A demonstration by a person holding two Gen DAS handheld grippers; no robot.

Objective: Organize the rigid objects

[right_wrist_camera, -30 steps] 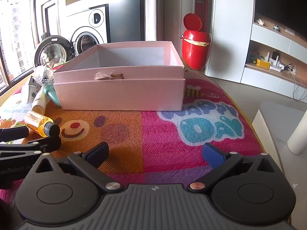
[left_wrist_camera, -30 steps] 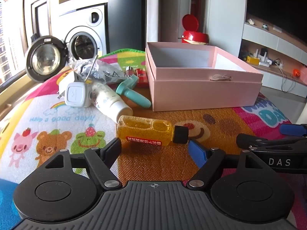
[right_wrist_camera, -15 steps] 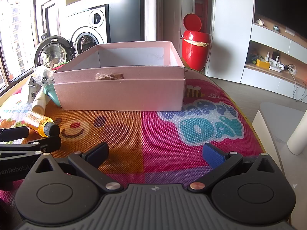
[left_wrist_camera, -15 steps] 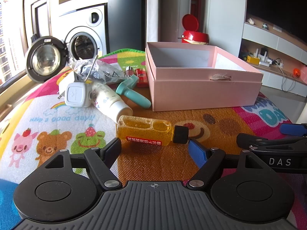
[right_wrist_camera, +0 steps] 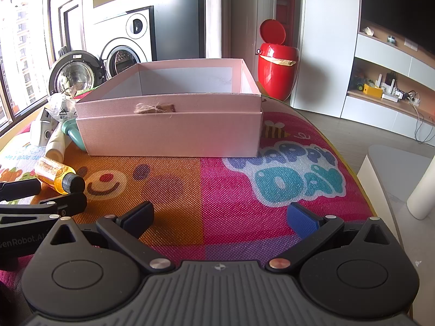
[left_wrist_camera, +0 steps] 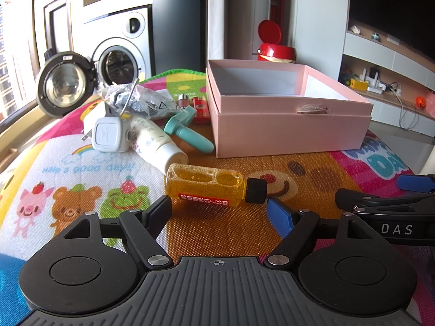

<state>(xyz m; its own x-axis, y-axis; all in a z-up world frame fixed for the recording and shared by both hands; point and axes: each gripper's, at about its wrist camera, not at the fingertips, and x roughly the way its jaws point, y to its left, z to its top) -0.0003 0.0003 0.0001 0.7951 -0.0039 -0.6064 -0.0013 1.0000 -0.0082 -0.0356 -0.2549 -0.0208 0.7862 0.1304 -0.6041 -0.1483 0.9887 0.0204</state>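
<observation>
An open pink box [left_wrist_camera: 288, 133] stands on the play mat; it also shows in the right wrist view [right_wrist_camera: 168, 133]. A yellow bottle with a black cap [left_wrist_camera: 212, 184] lies just ahead of my open left gripper [left_wrist_camera: 220, 209]. Behind it lie a white tube [left_wrist_camera: 157, 144], a white cube charger [left_wrist_camera: 108, 134], a teal handle [left_wrist_camera: 187, 133], a plastic bag [left_wrist_camera: 141, 100] and a small red item [left_wrist_camera: 200, 107]. My right gripper [right_wrist_camera: 220, 217] is open and empty over the mat, right of the bottle [right_wrist_camera: 57, 175].
The colourful play mat [right_wrist_camera: 272, 174] ends at the floor on the right. A red bin [right_wrist_camera: 277, 65] and a washing machine with an open door [left_wrist_camera: 68, 84] stand behind. A white table [right_wrist_camera: 394, 174] is at the right.
</observation>
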